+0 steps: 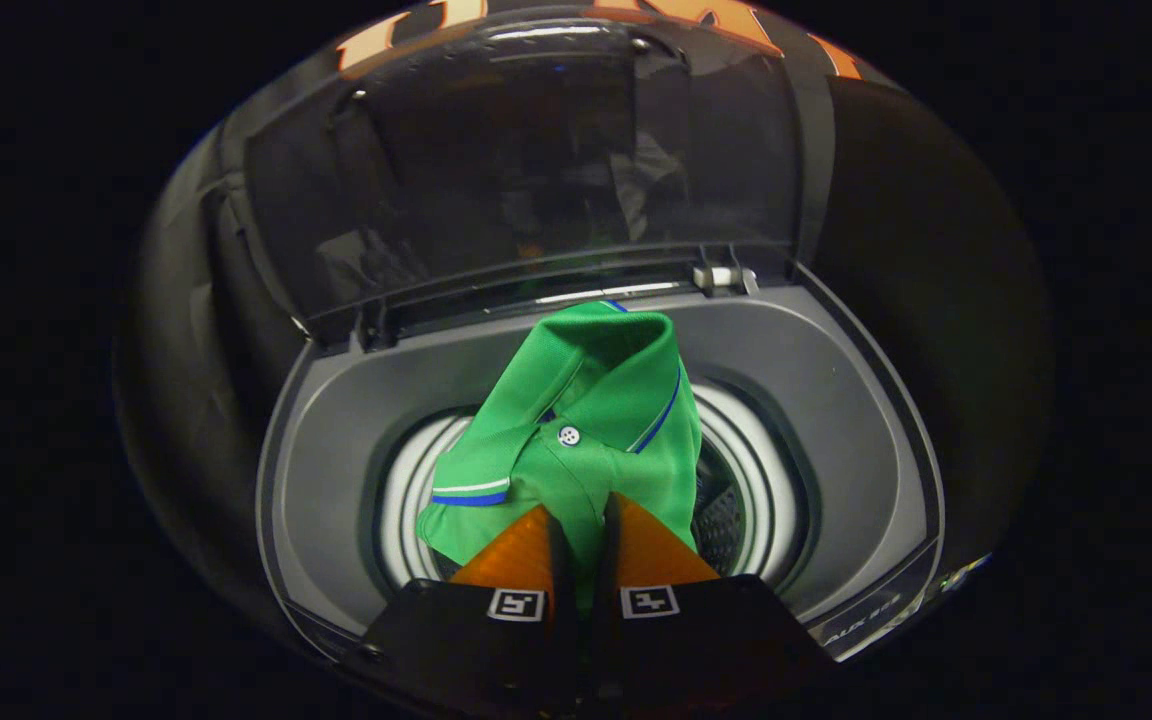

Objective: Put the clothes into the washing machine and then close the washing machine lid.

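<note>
Tongs (584, 510) closed on a fold of the shirt (576, 420), both fingers pressing it. Shirt held above the round drum opening (746, 480) of the washing machine (836, 400), collar toward the rear edge. Drum behind and below the shirt. Lid (536, 170) raised upright, hinged along the machine's rear edge.

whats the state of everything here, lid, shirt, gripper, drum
washing machine lid: raised, standing open behind the drum
green shirt: pinched between the fingers, hanging over the drum opening, not yet dropped in
gripper: shut on the green shirt
drum: open, inside mostly hidden by the shirt
</note>
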Demonstrator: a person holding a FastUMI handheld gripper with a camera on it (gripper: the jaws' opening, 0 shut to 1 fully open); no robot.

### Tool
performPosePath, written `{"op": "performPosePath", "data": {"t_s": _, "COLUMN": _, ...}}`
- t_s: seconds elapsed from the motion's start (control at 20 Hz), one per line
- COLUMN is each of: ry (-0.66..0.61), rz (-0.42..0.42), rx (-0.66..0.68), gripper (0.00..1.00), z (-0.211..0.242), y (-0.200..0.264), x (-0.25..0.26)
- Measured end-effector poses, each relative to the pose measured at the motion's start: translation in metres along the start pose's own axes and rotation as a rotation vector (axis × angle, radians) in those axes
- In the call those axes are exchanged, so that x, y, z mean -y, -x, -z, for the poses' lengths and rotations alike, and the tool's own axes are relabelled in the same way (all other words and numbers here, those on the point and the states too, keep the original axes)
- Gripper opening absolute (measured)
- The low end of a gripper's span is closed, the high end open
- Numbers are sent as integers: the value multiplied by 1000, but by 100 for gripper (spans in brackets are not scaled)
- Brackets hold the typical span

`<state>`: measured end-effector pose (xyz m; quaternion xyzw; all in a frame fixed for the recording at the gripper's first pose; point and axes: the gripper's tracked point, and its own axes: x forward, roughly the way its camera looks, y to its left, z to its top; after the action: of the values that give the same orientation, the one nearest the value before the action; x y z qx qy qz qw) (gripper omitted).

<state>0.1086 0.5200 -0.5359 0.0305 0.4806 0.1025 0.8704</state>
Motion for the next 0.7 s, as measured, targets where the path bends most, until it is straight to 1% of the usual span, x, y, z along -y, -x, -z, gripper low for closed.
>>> {"op": "performPosePath", "data": {"t_s": 0.1, "ry": -32, "rz": -3, "rx": -43, "gripper": 14, "z": 1, "y": -4, "x": 0}}
{"op": "performPosePath", "data": {"t_s": 0.2, "ry": -55, "rz": -5, "rx": -33, "gripper": 14, "z": -6, "y": -9, "x": 2}}
{"op": "performPosePath", "data": {"t_s": 0.45, "ry": -30, "rz": -2, "rx": -25, "gripper": 14, "z": -16, "y": -11, "x": 0}}
{"op": "performPosePath", "data": {"t_s": 0.6, "ry": -35, "rz": 1, "rx": 12, "gripper": 14, "z": -25, "y": -8, "x": -3}}
{"op": "performPosePath", "data": {"t_s": 0.7, "ry": -38, "rz": -14, "rx": 2, "gripper": 19, "z": -23, "y": -10, "x": -7}}
